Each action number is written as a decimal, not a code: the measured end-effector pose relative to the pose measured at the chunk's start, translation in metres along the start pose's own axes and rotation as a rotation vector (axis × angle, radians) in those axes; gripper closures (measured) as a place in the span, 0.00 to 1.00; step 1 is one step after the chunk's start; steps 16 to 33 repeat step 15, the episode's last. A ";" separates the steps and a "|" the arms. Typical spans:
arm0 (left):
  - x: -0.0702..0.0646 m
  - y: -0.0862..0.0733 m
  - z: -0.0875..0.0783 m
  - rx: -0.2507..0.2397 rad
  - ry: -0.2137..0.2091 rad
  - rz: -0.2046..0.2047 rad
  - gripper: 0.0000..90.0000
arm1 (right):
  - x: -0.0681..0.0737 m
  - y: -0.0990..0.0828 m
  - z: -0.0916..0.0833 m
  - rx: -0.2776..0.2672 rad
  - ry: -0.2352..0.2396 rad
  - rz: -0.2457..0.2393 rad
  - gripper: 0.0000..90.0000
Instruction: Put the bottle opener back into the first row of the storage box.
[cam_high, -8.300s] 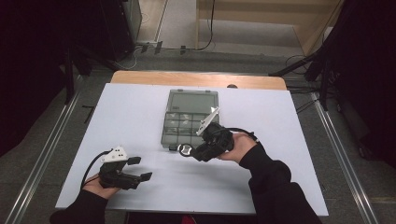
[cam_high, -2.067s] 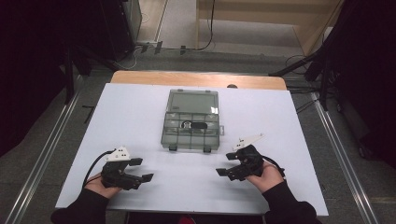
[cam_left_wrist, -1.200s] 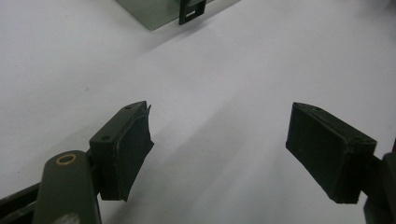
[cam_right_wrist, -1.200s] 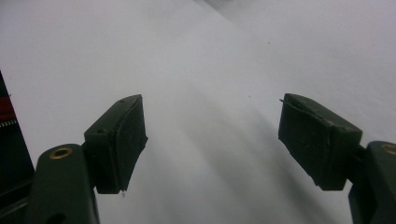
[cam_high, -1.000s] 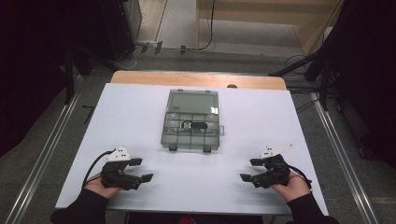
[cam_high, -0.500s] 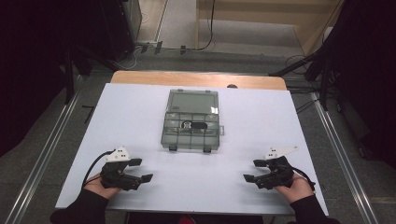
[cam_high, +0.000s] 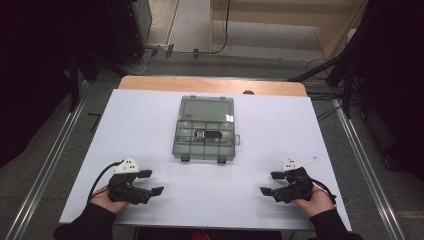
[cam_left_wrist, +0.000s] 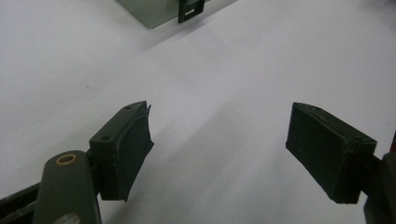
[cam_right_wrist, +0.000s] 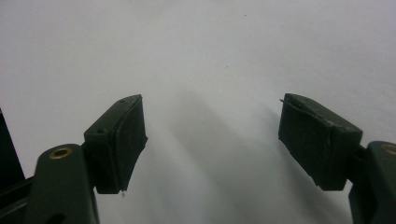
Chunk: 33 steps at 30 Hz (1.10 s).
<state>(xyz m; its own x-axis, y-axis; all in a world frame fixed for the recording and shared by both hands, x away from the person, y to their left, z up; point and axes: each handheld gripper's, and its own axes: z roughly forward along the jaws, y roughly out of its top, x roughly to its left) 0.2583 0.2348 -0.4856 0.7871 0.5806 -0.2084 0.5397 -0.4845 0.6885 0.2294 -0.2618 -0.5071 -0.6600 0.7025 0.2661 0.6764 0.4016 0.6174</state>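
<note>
Translucent grey plastic compartment box (cam_high: 205, 129), lid shut, mid white table (cam_high: 260, 125) (small dark item inside); left gripper (cam_high: 150, 182), right gripper (cam_high: 268, 183): both spread, empty.

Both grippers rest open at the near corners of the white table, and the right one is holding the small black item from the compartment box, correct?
Not quite. The right gripper holds nothing: the right gripper view shows its jaws wide apart over bare table. The small black item lies inside the compartment box, as the high view shows. The left gripper is open too.
</note>
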 end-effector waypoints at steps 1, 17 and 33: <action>0.000 0.000 0.000 -0.002 0.000 0.001 0.24 | 0.000 0.000 0.000 0.003 0.000 0.001 0.27; 0.000 0.000 0.000 0.000 0.001 0.002 0.24 | -0.002 -0.001 0.002 0.014 0.005 0.003 0.26; 0.000 0.000 0.000 0.000 0.001 0.002 0.24 | -0.002 -0.001 0.002 0.014 0.005 0.003 0.26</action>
